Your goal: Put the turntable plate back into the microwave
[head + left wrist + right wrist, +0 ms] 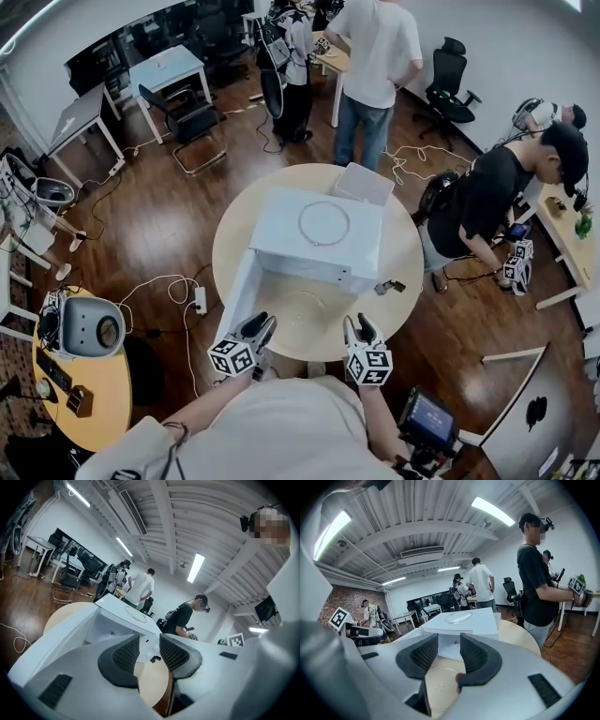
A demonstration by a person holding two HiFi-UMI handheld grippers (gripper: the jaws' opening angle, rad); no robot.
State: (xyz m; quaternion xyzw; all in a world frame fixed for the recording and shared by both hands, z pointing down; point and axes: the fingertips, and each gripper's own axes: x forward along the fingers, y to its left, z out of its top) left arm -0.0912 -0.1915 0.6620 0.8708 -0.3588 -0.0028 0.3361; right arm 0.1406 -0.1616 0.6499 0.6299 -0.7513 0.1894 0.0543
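Glass turntable plate: flat on round table, just before open microwave, untouched. Roller ring: on the microwave's top, not inside. Left gripper: jaws wide apart, empty. Right gripper: jaws apart, empty, plate low ahead. Risks, judged: slick thin rim slipping from pads; plate skidding toward table edge; clipping the door; seating without ring.

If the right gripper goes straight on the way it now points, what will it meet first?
Probably the glass plate lying on the table before the microwave, since the right gripper tilts slightly down. Depth is unclear: it may pass over the plate into the microwave's open front.
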